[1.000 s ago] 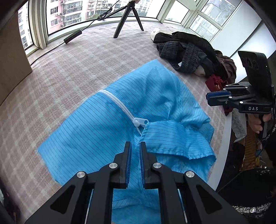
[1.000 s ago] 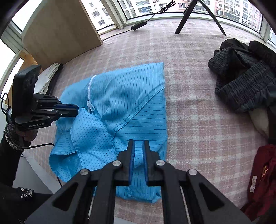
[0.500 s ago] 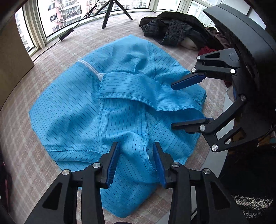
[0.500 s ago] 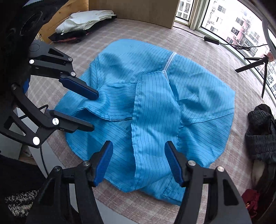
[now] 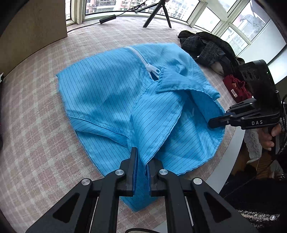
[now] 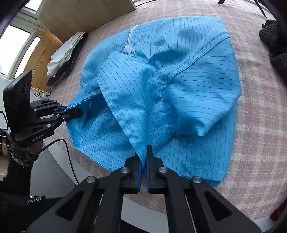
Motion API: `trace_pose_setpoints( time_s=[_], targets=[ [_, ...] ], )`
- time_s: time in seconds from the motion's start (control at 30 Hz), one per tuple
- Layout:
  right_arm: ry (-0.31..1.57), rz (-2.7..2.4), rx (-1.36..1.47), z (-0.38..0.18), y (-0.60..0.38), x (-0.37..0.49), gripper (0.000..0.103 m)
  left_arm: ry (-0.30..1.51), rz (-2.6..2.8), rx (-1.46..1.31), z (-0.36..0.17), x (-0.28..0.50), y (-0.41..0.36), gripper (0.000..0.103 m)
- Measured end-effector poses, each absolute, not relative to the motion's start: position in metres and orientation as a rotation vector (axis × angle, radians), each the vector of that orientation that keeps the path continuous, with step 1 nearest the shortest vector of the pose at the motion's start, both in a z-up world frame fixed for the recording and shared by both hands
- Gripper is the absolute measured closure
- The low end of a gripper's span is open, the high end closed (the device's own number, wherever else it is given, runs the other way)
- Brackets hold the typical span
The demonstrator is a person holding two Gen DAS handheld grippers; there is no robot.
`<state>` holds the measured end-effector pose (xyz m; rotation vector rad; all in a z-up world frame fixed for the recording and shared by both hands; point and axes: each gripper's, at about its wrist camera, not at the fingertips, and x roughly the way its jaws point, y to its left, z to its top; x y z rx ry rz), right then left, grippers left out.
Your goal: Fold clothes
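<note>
Both hand-held grippers, earlier open, now pinching jacket (image 5: 111, 96) hem.

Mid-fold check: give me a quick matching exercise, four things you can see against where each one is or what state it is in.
Things:
1. blue striped garment
2. black tripod
3. dark clothes pile
4. white zipper pull

Places or states:
A. by the windows, at the far edge
B. just below the collar opening, on the garment's front
C. pinched at its near edge by both grippers
D. heaped beyond the blue garment, beside a red item

Pairs: 1-C, 2-A, 3-D, 4-B
</note>
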<state>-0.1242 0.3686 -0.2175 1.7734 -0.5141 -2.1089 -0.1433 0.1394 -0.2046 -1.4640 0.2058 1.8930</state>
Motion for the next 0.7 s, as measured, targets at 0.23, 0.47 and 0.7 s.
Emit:
trace_pose_setpoints(
  time_s=[0.23,0.47,0.7],
  targets=[
    [-0.033,-2.425,1.696,-0.170,0.347,-0.122,0.053,0.359,1.914,-1.377,-0.189,-0.138,0.162,0.079],
    [0.324,-2.419,1.656,-0.170,0.297,-0.168,0.046,0.436,1.933,-1.313,-0.172,-0.126,0.171,0.079],
    [0.331,-2.311,1.717,-0.159,0.281,-0.188,0.046,0.315,1.956,-1.337,-0.158,-0.091,0.162,0.074]
  ],
)
